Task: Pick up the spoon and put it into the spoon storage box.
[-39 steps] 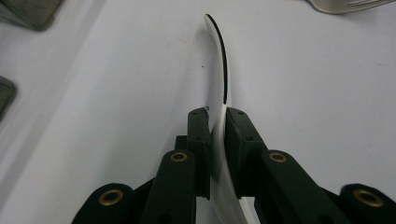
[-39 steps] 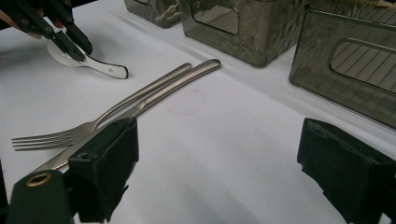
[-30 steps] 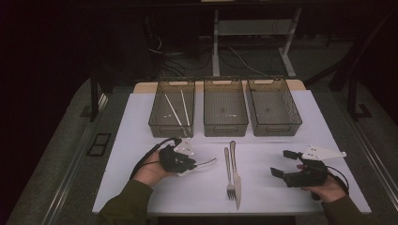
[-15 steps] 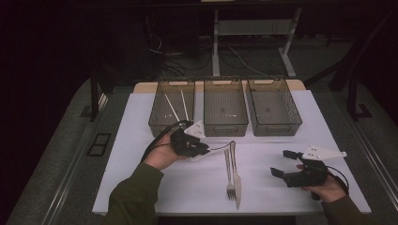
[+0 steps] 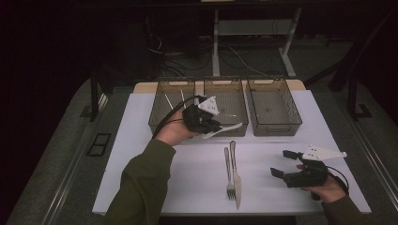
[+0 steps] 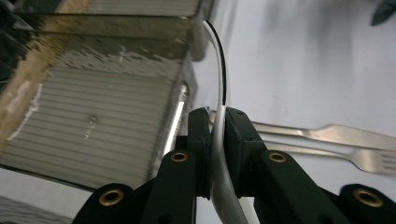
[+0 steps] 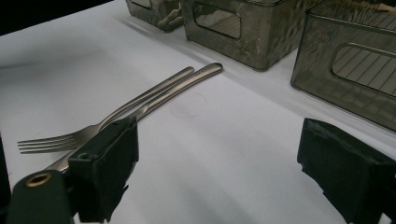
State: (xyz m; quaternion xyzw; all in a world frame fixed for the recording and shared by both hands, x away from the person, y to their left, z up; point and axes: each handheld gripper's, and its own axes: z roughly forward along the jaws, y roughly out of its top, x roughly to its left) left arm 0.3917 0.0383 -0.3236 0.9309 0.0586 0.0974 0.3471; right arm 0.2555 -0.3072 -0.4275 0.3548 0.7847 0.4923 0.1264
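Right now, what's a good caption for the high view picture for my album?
Left gripper lifts a white spoon by the bins; right gripper waits open near fork and knife.

Looking like a lab or test room rigged for recording: white worktop [image 5: 141, 154] standing in a dark room, cables [image 5: 234, 56] trailing over the floor behind its far edge, bare metal stand legs [image 5: 216, 42] rising there, three smoky plastic bins [image 5: 274, 126] lining up along the far edge, black floor mats lying beside the left edge.
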